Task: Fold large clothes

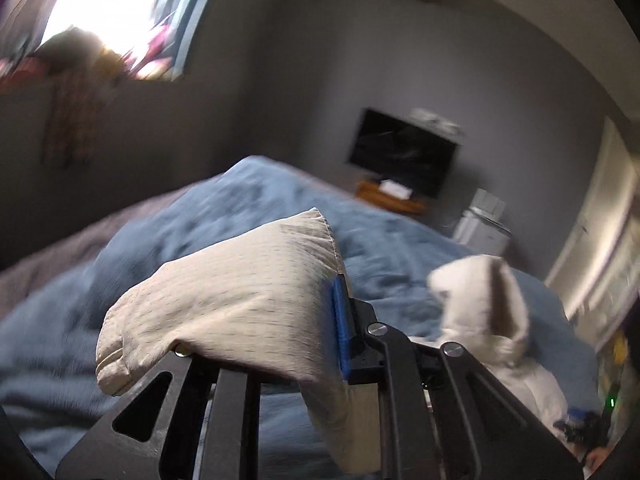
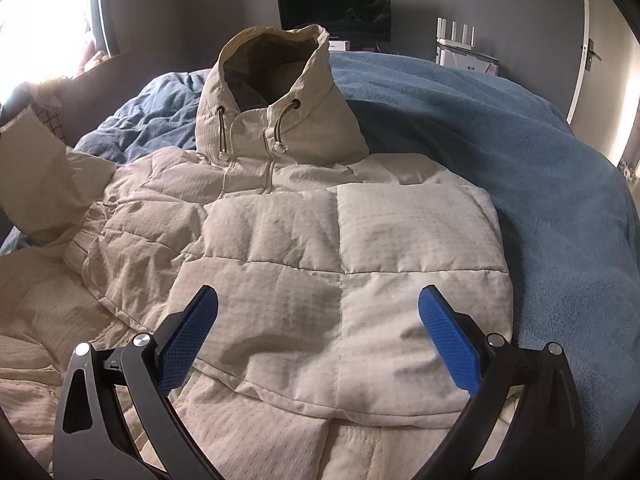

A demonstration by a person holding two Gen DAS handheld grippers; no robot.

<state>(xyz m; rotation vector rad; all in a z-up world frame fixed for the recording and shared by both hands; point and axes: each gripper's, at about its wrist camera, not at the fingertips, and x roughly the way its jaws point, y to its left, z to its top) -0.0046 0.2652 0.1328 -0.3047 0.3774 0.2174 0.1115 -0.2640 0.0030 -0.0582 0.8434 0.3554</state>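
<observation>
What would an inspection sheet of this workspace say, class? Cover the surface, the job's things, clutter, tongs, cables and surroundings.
Surface: bed with a blue blanket, rumpled at the far left.
Job's things: cream puffer jacket lying front up, hood standing at the far end; one sleeve lifted.
Clutter: nothing seen on the blanket besides the jacket.
Tongs: left tongs shut on the sleeve; right tongs open above the jacket's lower front.
Cables: nothing seen.
Surroundings: dark screen on a grey wall, bright window at left, white door at right.
</observation>
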